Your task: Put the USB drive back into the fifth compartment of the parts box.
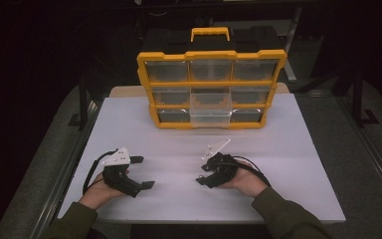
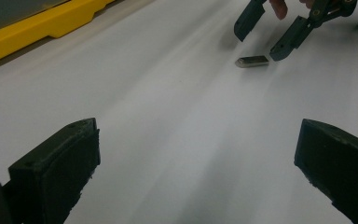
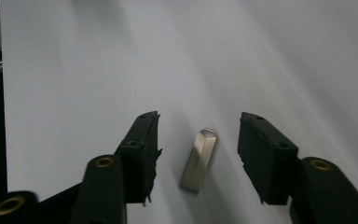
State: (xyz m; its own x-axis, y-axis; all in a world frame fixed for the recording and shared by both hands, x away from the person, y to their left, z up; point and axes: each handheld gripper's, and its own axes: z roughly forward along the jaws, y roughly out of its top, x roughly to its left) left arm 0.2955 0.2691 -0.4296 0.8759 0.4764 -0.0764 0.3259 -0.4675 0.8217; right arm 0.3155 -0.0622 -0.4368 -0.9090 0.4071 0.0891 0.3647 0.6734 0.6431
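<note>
Metal and thin, the stick (image 3: 199,161) lies flat on the table (image 3: 98,70) between the spread, untouching pads of the right hand-held gripper (image 3: 198,154), so they might slide over it.

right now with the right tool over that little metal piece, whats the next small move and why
Probably close the right tool further. The small silver metal piece lies flat on the white table between its two jaws, with a gap showing on each side, so the pads do not press on it yet. The left tool rests open, well apart.
</note>
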